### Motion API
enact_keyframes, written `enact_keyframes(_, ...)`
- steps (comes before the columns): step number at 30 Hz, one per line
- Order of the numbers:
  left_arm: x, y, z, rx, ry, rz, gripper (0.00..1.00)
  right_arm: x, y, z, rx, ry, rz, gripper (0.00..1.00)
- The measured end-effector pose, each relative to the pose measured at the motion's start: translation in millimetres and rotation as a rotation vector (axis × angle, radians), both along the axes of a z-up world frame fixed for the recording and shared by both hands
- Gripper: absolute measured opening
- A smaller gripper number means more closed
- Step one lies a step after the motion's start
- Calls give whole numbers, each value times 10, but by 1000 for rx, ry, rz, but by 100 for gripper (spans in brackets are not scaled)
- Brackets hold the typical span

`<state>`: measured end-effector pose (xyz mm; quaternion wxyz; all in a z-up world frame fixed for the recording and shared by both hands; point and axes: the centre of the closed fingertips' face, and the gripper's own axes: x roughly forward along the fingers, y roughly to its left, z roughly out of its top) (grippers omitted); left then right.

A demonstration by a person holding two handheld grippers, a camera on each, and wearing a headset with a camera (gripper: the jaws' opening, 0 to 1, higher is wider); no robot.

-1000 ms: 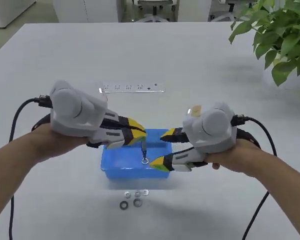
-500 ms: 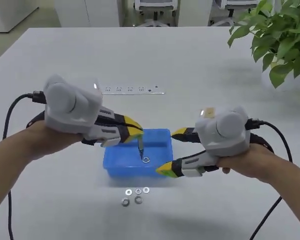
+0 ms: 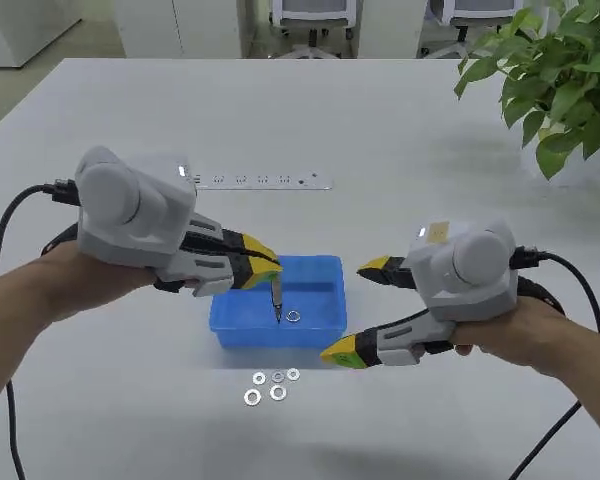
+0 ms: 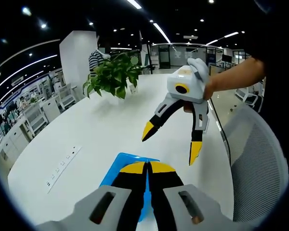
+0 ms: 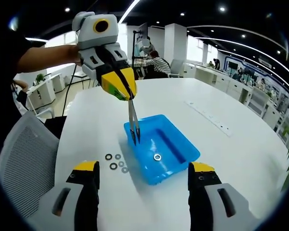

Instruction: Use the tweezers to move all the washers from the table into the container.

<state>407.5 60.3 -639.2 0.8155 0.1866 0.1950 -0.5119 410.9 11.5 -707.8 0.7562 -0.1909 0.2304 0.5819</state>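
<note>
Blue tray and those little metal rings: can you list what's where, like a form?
container: blue, open, one washer lying inside
table: small cluster of washers in front of the container
left claw: shut on tweezers, tips over the container
right claw: open, holding nothing, beside the container

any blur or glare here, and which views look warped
Head view: soft even light, sharp, only faint shadows by the blue container and the washers. Left gripper view: heavy fisheye bend, bright ceiling strips, the table washed pale. Right gripper view: same bend, table edge curved, tweezers crisp.
</note>
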Motion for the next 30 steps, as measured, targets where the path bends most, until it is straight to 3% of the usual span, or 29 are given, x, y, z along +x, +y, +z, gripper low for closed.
enact_keyframes(17,-238,-68,-34,-6,-7,-24,5,-127,7,-53,11,11,0,93)
enact_keyframes(30,-388,-113,-179,-7,10,-43,5,-255,-31,-179,-18,31,10,94)
